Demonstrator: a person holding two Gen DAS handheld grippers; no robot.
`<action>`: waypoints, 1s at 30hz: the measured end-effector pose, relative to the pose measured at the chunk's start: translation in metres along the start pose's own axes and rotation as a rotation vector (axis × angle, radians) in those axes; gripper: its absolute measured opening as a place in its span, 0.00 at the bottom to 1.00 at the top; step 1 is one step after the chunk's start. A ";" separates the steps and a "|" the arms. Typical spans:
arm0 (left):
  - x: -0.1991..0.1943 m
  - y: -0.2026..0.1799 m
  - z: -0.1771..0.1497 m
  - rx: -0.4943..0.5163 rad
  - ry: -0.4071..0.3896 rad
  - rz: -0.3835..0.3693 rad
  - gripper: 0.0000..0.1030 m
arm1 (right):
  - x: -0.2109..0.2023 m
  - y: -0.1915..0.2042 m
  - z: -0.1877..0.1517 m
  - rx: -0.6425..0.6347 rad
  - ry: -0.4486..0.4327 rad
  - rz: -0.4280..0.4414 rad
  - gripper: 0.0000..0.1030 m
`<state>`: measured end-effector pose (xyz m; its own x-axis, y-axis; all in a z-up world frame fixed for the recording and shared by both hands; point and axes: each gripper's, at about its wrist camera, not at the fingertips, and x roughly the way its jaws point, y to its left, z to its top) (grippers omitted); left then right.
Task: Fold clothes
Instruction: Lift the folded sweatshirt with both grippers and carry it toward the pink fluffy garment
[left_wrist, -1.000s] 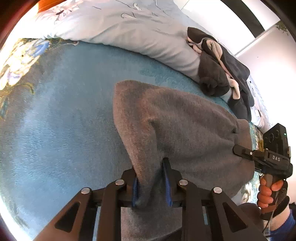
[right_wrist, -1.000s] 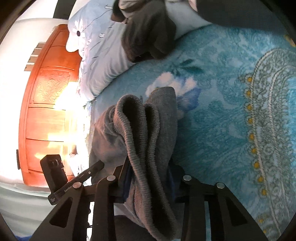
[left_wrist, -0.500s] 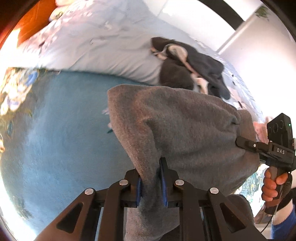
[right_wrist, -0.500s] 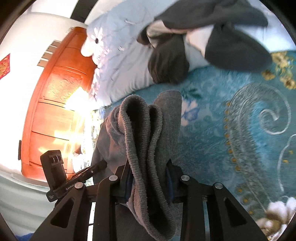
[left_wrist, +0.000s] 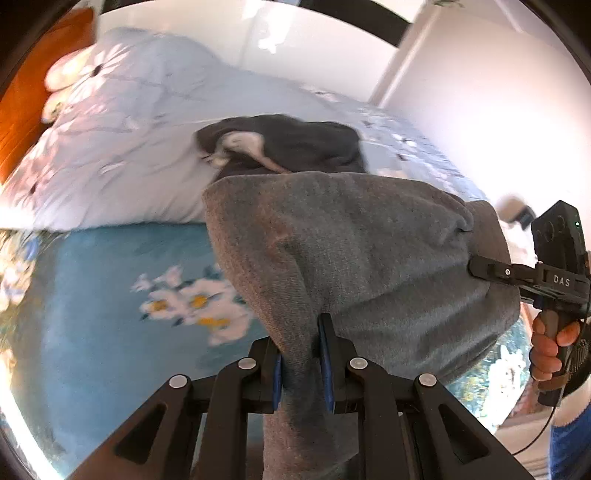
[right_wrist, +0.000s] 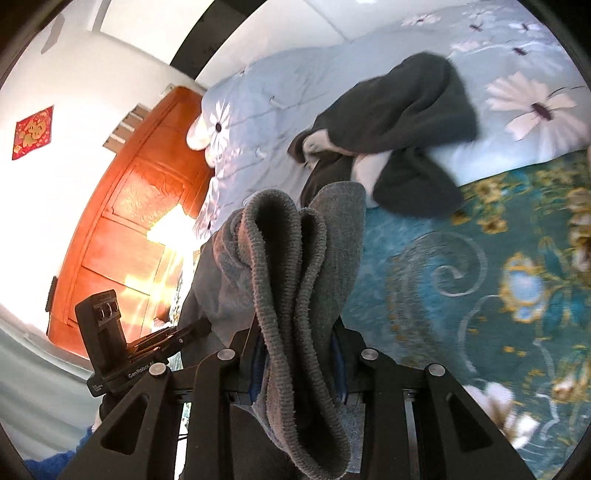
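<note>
Hanging between left tool (left_wrist: 302, 363) and right tool (right_wrist: 298, 363), grey garment (left_wrist: 354, 254), pinched.

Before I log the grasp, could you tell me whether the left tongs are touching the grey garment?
Touching: the left wrist view shows the left tongs clamped on the grey garment.

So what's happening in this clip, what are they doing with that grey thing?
A person holds a gripper in each hand, and both are clamped on the same grey knit garment, folding clothes over a bed. The left gripper pinches one bunched edge; the right gripper grips several gathered layers of its ribbed hem. The garment hangs lifted between them above the teal floral bedspread. A dark grey crumpled garment lies unfolded on the pale blue quilt behind.
</note>
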<state>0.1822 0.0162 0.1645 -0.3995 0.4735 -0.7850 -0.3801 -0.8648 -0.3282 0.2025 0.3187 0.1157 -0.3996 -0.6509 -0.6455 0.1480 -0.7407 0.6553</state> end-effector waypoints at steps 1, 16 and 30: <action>0.002 -0.009 0.003 0.012 -0.002 -0.012 0.17 | -0.014 -0.002 0.001 -0.007 -0.013 -0.013 0.30; 0.043 -0.183 0.066 0.160 -0.016 -0.305 0.17 | -0.212 -0.050 0.047 -0.022 -0.140 -0.199 0.30; 0.124 -0.356 0.114 0.254 0.101 -0.482 0.17 | -0.338 -0.165 0.097 0.109 -0.086 -0.386 0.30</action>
<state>0.1729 0.4012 0.2441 -0.0527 0.7766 -0.6278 -0.6940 -0.4805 -0.5362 0.2252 0.6773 0.2638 -0.4820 -0.3086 -0.8200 -0.1225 -0.9030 0.4119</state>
